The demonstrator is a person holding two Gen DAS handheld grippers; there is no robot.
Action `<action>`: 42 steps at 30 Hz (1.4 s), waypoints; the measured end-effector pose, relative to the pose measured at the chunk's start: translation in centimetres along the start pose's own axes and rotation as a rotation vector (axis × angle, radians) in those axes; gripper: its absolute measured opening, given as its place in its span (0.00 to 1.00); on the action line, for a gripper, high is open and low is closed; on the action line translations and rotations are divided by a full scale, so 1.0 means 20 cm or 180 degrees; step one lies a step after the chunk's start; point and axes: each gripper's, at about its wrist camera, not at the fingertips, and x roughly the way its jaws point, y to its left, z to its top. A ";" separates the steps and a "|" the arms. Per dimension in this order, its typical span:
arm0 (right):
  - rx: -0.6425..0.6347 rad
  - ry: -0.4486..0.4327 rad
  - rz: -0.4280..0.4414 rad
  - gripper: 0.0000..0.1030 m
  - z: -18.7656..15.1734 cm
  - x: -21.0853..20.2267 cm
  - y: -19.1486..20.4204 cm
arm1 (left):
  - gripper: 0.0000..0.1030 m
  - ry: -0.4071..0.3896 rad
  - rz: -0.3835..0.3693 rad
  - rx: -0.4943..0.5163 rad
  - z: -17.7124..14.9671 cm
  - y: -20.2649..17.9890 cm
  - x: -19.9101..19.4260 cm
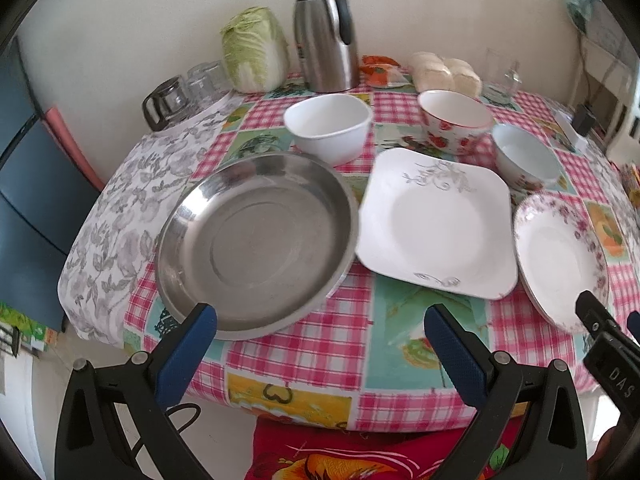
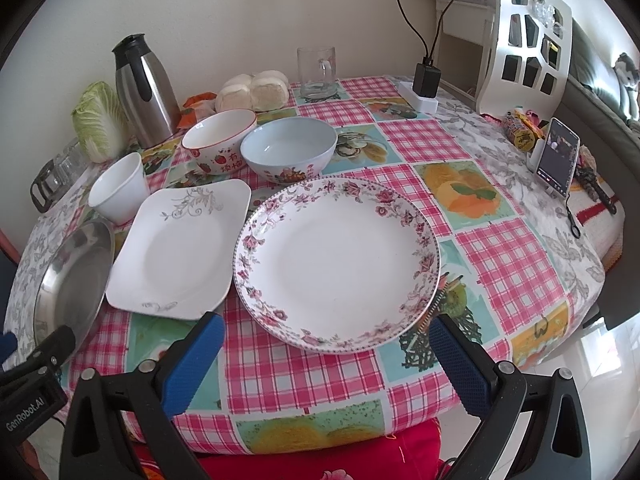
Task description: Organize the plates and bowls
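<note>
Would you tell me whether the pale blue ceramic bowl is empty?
Empty: the pale blue ceramic bowl stands upright, its bare inside visible.

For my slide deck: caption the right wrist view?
Open right tool faces a floral plate, beside a square plate and three bowls.

The left hand-held gripper (image 1: 320, 324) hovers level at the near side, blue-padded fingers (image 1: 188, 344) spread wide, gripping nothing. The right hand-held gripper (image 2: 326, 336) sits just beside it to the right, equally wide apart and empty.

Both wrist views look down across the table (image 1: 304, 344), sharing the square plate (image 2: 176, 252).
</note>
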 end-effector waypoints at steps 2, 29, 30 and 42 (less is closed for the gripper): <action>0.0034 0.0018 0.0042 1.00 0.04 0.01 0.02 | 1.00 -0.0009 0.0086 -0.0096 0.04 0.05 0.01; -0.0476 -0.0050 0.1035 1.00 0.34 0.26 0.72 | 1.00 -0.0092 0.0221 -0.2116 0.30 0.79 0.38; -0.0503 -0.0005 0.1116 1.00 0.33 0.28 0.75 | 1.00 -0.0074 0.0248 -0.2123 0.30 0.80 0.39; -0.1197 0.0053 0.1267 1.00 0.26 0.40 1.10 | 1.00 0.0592 0.0193 -0.1974 0.22 0.90 0.63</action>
